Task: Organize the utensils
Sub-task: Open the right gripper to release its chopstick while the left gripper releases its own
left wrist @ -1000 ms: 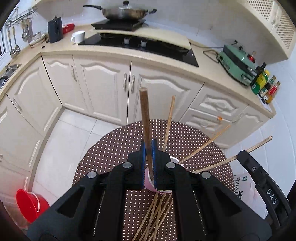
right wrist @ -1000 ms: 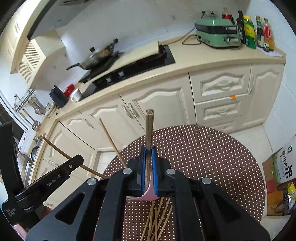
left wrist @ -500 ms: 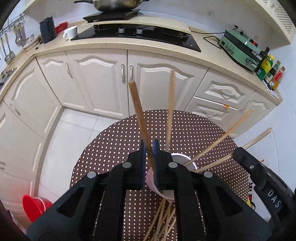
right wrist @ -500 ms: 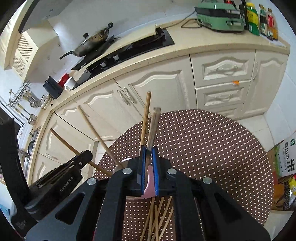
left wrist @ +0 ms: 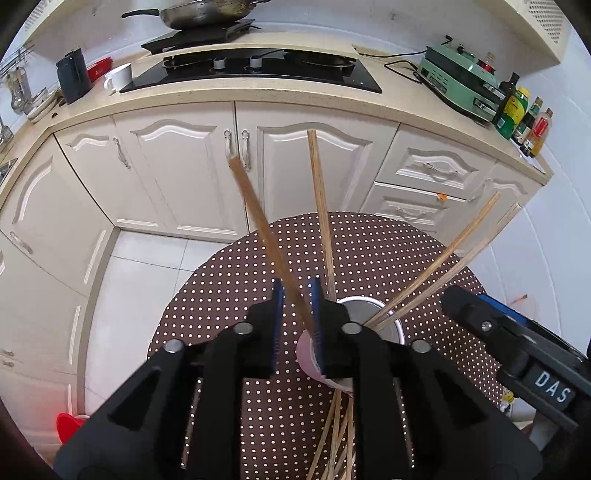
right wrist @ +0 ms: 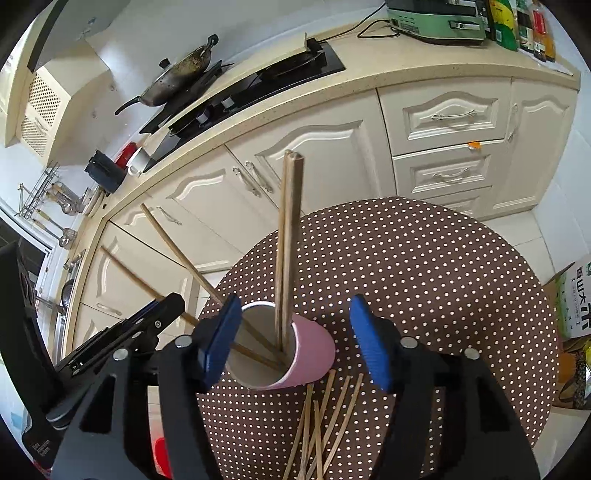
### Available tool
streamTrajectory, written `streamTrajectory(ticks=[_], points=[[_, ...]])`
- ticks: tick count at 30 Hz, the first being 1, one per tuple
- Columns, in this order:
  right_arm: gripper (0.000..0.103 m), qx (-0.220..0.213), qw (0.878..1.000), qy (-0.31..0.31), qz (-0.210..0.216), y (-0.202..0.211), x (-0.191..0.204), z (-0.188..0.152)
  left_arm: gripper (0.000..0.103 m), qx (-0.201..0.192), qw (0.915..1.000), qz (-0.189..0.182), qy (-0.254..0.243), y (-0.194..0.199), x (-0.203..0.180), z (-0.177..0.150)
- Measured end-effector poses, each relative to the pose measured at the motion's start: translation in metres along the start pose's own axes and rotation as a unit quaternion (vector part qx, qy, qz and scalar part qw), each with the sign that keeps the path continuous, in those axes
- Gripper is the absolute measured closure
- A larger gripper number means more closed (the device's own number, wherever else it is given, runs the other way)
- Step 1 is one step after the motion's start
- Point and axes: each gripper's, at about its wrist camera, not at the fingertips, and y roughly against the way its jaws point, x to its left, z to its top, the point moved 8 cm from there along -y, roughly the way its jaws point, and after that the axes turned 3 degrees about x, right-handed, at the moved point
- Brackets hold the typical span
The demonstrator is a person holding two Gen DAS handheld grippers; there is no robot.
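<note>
A pink cup (right wrist: 314, 350) stands on the round brown polka-dot table (right wrist: 424, 266) and holds several wooden chopsticks (right wrist: 286, 251). It also shows in the left wrist view (left wrist: 310, 360), with chopsticks fanning out of it (left wrist: 436, 266). My right gripper (right wrist: 295, 339) is open wide, its blue pads on either side of the cup, holding nothing. My left gripper (left wrist: 297, 321) is partly open just above the cup; a dark chopstick (left wrist: 266, 236) leans loose between its pads. Several more chopsticks (right wrist: 325, 417) lie flat on the table in front of the cup.
Cream kitchen cabinets (left wrist: 192, 173) and a counter with a black hob (left wrist: 251, 70), a pan (left wrist: 199, 13), a green appliance (left wrist: 461, 79) and bottles (left wrist: 524, 114) stand behind the table. A red basin (left wrist: 68, 424) sits on the floor at left. A cardboard box (right wrist: 576, 299) stands right.
Both grippers have opened. The right one let its chopstick drop into the cup and spread wide. The left one loosened on the dark chopstick, which tilted left.
</note>
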Motion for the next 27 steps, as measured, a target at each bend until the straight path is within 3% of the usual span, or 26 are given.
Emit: streamTrajectory(ticks=[2,3,4,13,27], points=[[0.04,0.0,1.0,-0.003,-0.003,0.001,-0.005,0.0,0.066,-0.007,1.0,0.0,0.002,0.003,0.001,0.001],[0.039,0.0,1.0,-0.005,-0.007,0.002,-0.008,-0.001,0.052,-0.015,0.9999,0.0,0.002,0.006,0.001,0.002],[0.039,0.0,1.0,-0.007,-0.01,0.003,-0.011,-0.001,0.051,-0.024,0.9997,0.001,0.0,0.009,0.001,0.003],[0.033,-0.008,1.0,-0.004,-0.026,0.016,-0.023,-0.003,0.051,-0.046,0.9983,0.023,-0.028,0.023,-0.002,0.004],[0.03,-0.028,0.999,0.001,-0.03,0.041,-0.016,-0.016,0.05,-0.052,0.9981,0.026,-0.019,0.045,0.003,-0.012]])
